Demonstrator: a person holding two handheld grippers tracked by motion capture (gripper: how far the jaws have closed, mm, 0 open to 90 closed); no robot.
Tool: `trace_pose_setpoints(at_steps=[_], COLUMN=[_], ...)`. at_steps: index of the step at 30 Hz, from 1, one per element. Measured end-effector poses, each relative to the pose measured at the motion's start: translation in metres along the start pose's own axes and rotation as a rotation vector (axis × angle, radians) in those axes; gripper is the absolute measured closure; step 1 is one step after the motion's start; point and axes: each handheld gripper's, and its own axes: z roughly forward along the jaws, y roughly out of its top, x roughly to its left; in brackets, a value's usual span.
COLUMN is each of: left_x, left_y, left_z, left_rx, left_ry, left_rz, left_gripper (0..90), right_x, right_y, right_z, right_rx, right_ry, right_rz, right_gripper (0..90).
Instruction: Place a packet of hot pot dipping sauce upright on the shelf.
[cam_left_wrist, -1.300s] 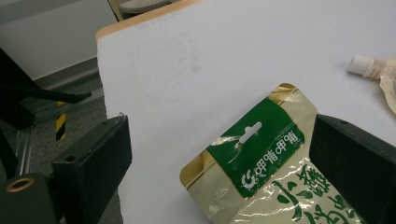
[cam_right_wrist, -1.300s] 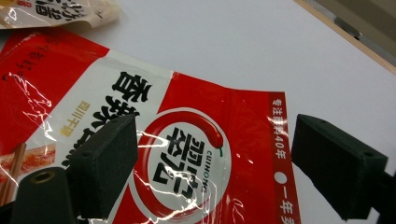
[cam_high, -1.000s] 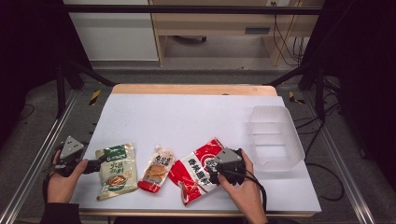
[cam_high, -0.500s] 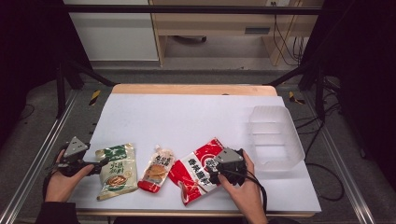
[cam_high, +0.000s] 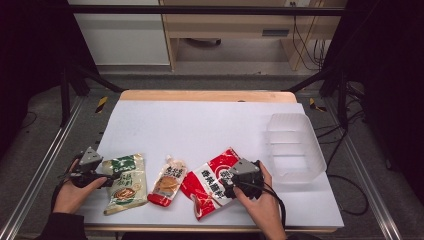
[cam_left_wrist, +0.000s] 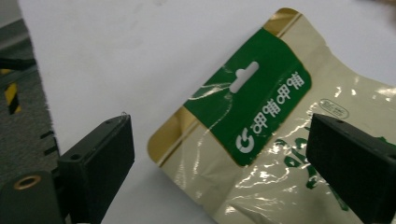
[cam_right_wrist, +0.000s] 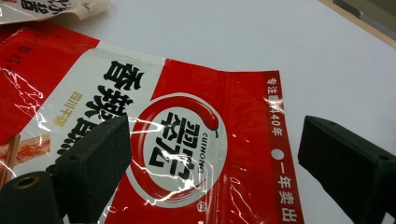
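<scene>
the left gripper (cam_high: 107, 178) hovered at the near left of the table (cam_high: 200, 125), jaws spread wide over the top corner of the green pouch (cam_high: 123, 181), not touching it. the right gripper (cam_high: 227, 184) sat over the red pouch (cam_high: 210, 182) near the front edge, jaws likewise spread, gripping nothing. both pouches lay flat; a small orange sachet (cam_high: 167, 181) lay between them. the pouches looked light, soft and glossy, so likely slippery; i judged the sealed top edge the firmest place to pinch, as the green one's hang-hole strip (cam_left_wrist: 247, 74) looked flat and stiff. the white surface was smooth and matte. a clear tub (cam_high: 295, 145) stood at the right, well apart. the room around was dark, with a metal frame.
</scene>
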Motion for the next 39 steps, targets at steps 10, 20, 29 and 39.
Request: trace_pose_setpoints(at_steps=[10, 20, 29, 39], left_x=[-0.003, -0.014, -0.005, -0.002], left_y=[0.0, -0.005, -0.01, -0.011], left_z=[-0.014, -0.031, -0.023, -0.02], left_rx=[-0.043, -0.037, -0.002, 0.024], left_ry=[-0.04, -0.097, -0.137, -0.129], left_rz=[-0.021, -0.013, 0.013, 0.03], left_gripper=[17.6, 28.9, 39.0, 60.4], right_x=[-0.002, -0.002, -0.001, 0.0], right_y=[-0.001, -0.001, -0.001, 0.0], right_z=[0.001, 0.002, 0.005, 0.005], right_rx=[0.008, 0.02, 0.029, 0.031], right_ry=[-0.008, -0.005, -0.003, 0.001], right_rz=[0.005, -0.006, -0.016, -0.019], right_gripper=[10.3, 9.9, 9.8, 9.6])
